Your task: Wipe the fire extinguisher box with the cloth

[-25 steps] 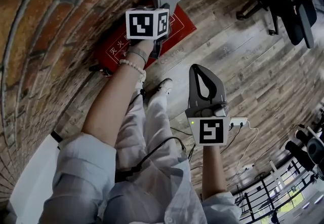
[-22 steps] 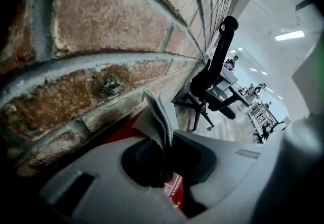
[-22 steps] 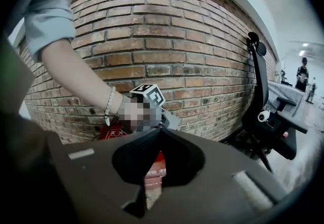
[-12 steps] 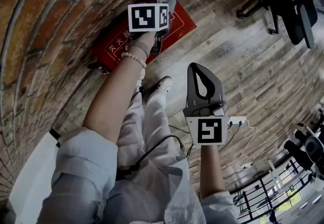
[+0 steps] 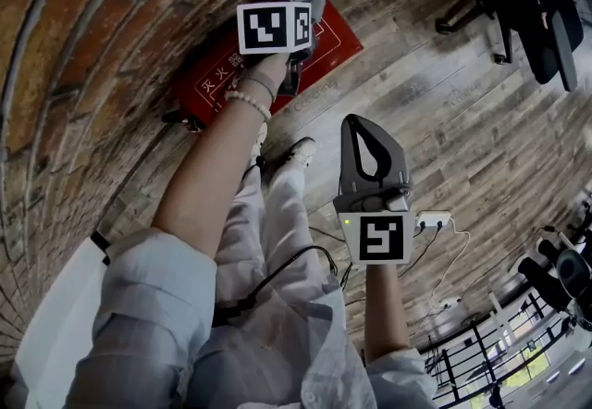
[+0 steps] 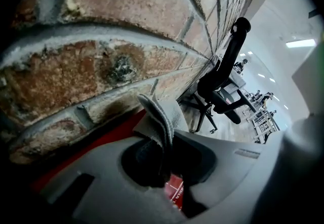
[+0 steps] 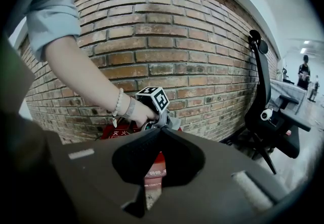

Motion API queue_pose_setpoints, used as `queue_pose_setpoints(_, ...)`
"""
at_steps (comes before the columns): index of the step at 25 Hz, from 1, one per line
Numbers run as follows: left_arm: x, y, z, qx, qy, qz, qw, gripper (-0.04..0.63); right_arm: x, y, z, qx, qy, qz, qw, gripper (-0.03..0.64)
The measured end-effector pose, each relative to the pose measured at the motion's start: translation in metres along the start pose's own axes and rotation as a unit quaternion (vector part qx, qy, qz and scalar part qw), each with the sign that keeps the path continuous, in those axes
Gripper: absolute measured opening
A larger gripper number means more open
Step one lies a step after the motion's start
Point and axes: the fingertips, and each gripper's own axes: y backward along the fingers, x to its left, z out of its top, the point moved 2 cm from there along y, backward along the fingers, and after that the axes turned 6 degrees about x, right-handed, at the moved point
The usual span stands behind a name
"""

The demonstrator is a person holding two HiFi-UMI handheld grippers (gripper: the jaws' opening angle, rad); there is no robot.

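Against brick wall [image 5: 83, 46], floor level – items as seen:

1. Fire extinguisher box [image 5: 208, 88] – red, white lettering on upper face. Lies on wooden floor [image 5: 444, 120], long side tight to the wall. Partly covered in head view by left arm and marker cube.
2. Cloth [image 6: 161, 114] – grey, folded. Pinched in left tongs [image 6: 163, 139], jaws shut on it, free end sticking up past the tips. Sits over the box's wall-side part, close to the bricks. Whether it touches the red face can't be told.
3. Left hand [image 5: 261, 83] – on left tongs' grip, arm stretched out over the box. Bead bracelet [image 5: 242, 111] at wrist.
4. Right tongs [image 7: 161, 131] – jaws closed tip to tip, nothing between. Held over bare floor beside person's legs, well apart from box, pointing toward it. Green lamp lit by its marker cube.
5. Shoe [image 5: 298, 155] – light-coloured, on floor just below box's near edge.
6. Power strip [image 5: 433, 222] – white, w/ cable, on floor right of right tongs.
7. Office chair [image 5: 527, 9] – black, on castors, far right, well apart from box.
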Motion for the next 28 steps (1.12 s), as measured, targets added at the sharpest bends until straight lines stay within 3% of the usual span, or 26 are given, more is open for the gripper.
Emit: queue_pose_setpoints(28,0.016,0.014,-0.008,-0.016,0.046,0.011,0.9987,0.011,0.006,-0.001,0.007,-0.008,0.01,0.002,1.0,0.008)
